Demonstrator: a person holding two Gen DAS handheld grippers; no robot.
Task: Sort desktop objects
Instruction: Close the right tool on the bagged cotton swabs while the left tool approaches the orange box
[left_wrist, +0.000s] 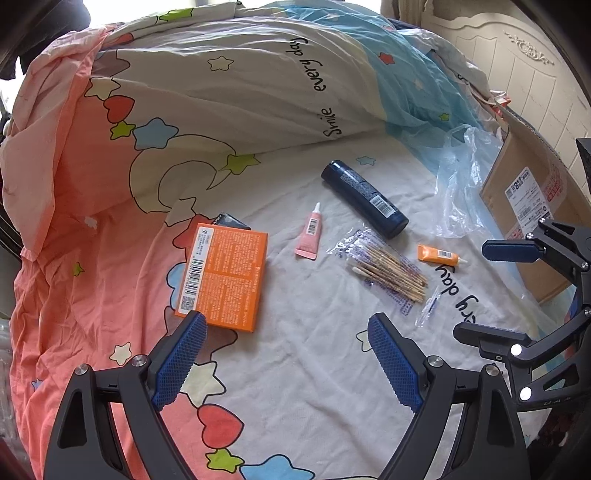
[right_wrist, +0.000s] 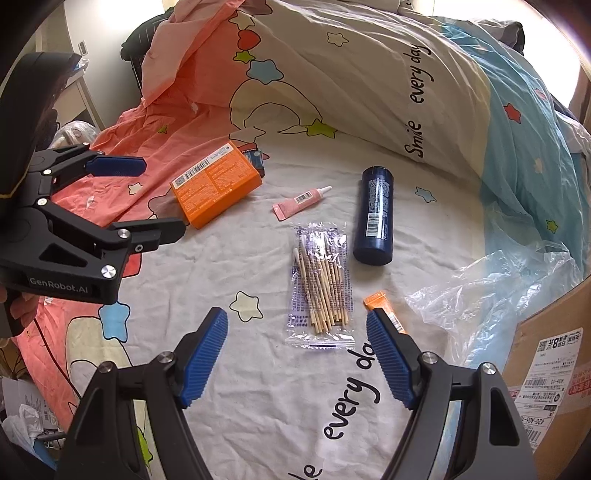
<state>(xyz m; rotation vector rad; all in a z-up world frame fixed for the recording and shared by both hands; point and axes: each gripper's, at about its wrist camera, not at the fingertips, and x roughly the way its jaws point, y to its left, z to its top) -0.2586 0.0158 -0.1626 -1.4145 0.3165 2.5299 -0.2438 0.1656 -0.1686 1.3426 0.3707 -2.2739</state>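
On the bed sheet lie an orange box (left_wrist: 224, 275) (right_wrist: 216, 184), a pink tube (left_wrist: 310, 232) (right_wrist: 301, 201), a dark blue bottle (left_wrist: 364, 197) (right_wrist: 373, 216), a clear packet of cotton swabs (left_wrist: 388, 269) (right_wrist: 321, 284) and a small orange tube (left_wrist: 439, 254) (right_wrist: 384, 308). My left gripper (left_wrist: 288, 354) (right_wrist: 153, 197) is open and empty, just short of the orange box. My right gripper (right_wrist: 297, 354) (left_wrist: 506, 291) is open and empty, just short of the swab packet; its right finger hides part of the orange tube.
A cardboard box (left_wrist: 532, 206) (right_wrist: 546, 380) stands at the right with a crumpled clear plastic bag (left_wrist: 461, 184) (right_wrist: 495, 291) beside it. A rumpled quilt (left_wrist: 240, 92) (right_wrist: 351, 74) rises behind the objects. A small dark packet (left_wrist: 231, 221) peeks from behind the orange box.
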